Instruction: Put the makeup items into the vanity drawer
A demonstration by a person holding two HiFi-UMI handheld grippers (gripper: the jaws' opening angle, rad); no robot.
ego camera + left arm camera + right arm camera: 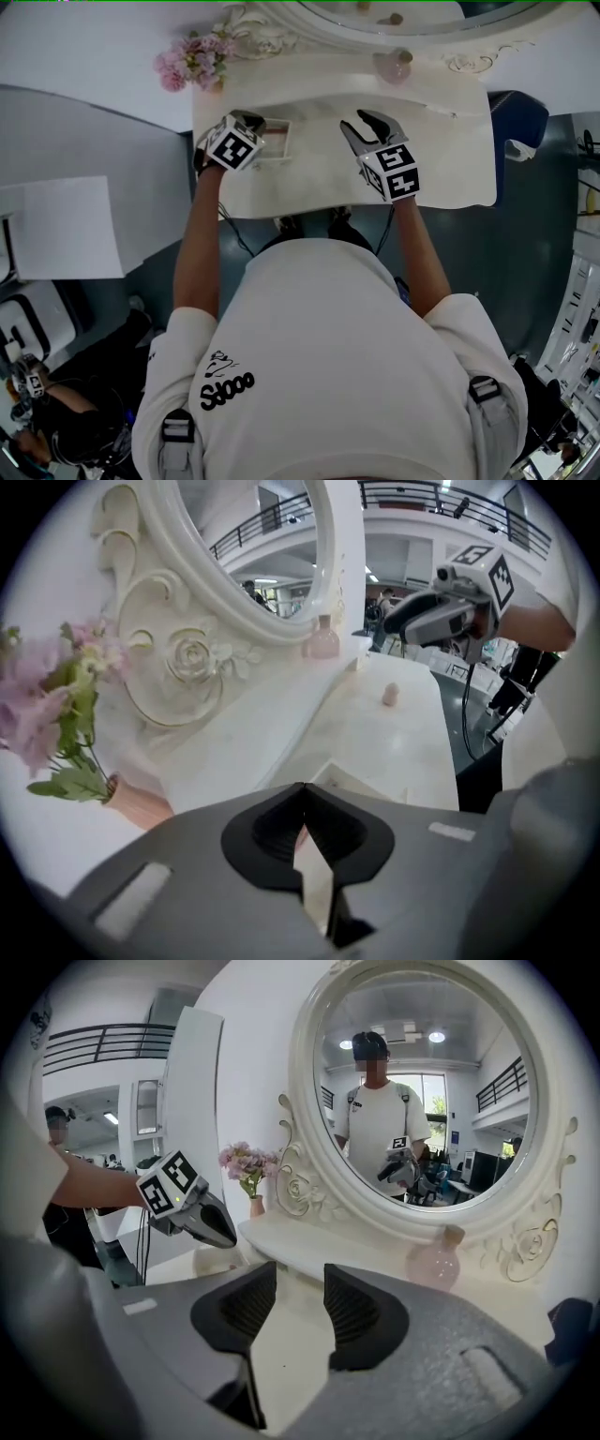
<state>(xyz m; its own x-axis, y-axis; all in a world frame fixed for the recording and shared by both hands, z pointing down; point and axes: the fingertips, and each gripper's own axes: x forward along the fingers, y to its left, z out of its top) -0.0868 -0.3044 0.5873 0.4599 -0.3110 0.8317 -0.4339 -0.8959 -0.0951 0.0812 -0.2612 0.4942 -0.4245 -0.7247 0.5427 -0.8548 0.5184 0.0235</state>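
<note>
A white vanity surface (pixel 450 159) sits under a round mirror (pixel 422 1091). The left gripper (pixel 303 799) has closed jaws that hide most of the open drawer (pixel 287 141). The right gripper (pixel 300 1297) has open, empty jaws. A tiny pink makeup item (pixel 390 695), too blurry to name, lies farther along the surface.

My left gripper (pixel 249 120): jaws together, arm reaching to 11 o'clock. My right gripper (pixel 364 127): jaws apart, empty, at 1 o'clock.

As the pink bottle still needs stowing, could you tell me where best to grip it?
Probably across its round belly, approached level from the front: the pink bottle stands upright on the shelf with the mirror frame close behind it.
</note>
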